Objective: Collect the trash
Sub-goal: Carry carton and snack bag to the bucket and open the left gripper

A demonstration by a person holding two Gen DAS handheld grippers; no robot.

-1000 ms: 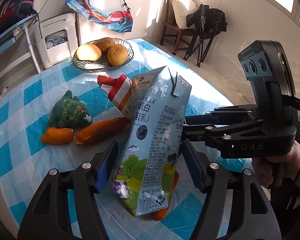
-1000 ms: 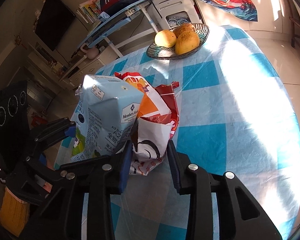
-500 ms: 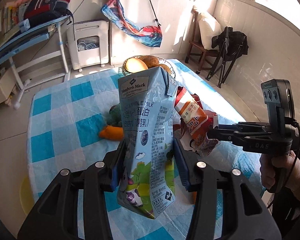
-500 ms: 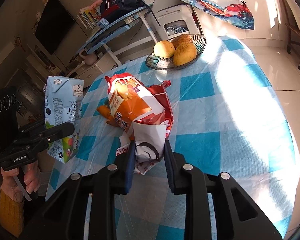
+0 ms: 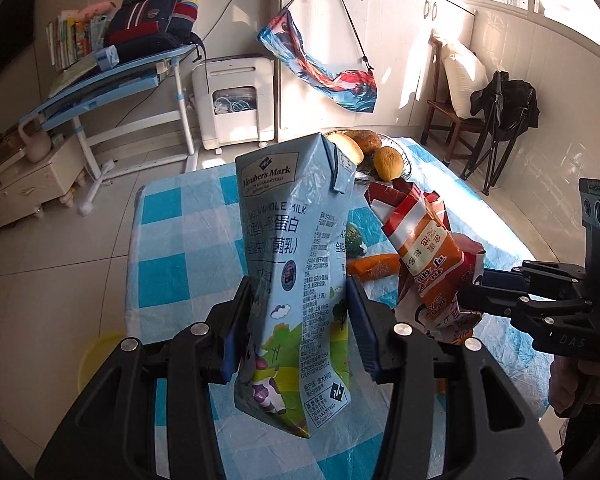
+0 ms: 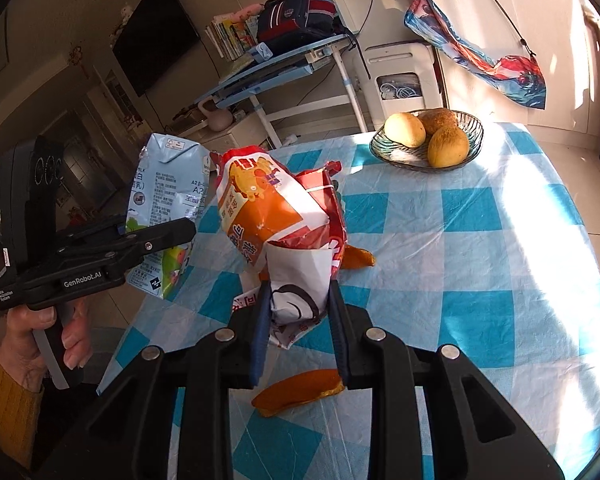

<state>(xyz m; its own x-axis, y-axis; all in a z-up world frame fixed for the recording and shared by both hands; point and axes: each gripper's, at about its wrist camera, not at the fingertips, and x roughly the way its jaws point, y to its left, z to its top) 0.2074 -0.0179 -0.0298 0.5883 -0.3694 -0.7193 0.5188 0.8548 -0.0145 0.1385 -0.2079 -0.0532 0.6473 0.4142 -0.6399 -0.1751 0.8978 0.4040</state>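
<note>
Nearest us, the left gripper (image 5: 298,324) is clamped on a dented blue milk carton (image 5: 296,264), held clear above the checked surface (image 5: 168,256); the right gripper (image 6: 298,316) pinches a crumpled red-and-orange snack bag (image 6: 284,224) by its white lower end, also lifted. Beneath them we note orange peels (image 6: 300,392) lying on the surface. Farther back, at its far edge, sits a glass bowl (image 6: 474,130) with three round fruits.
</note>
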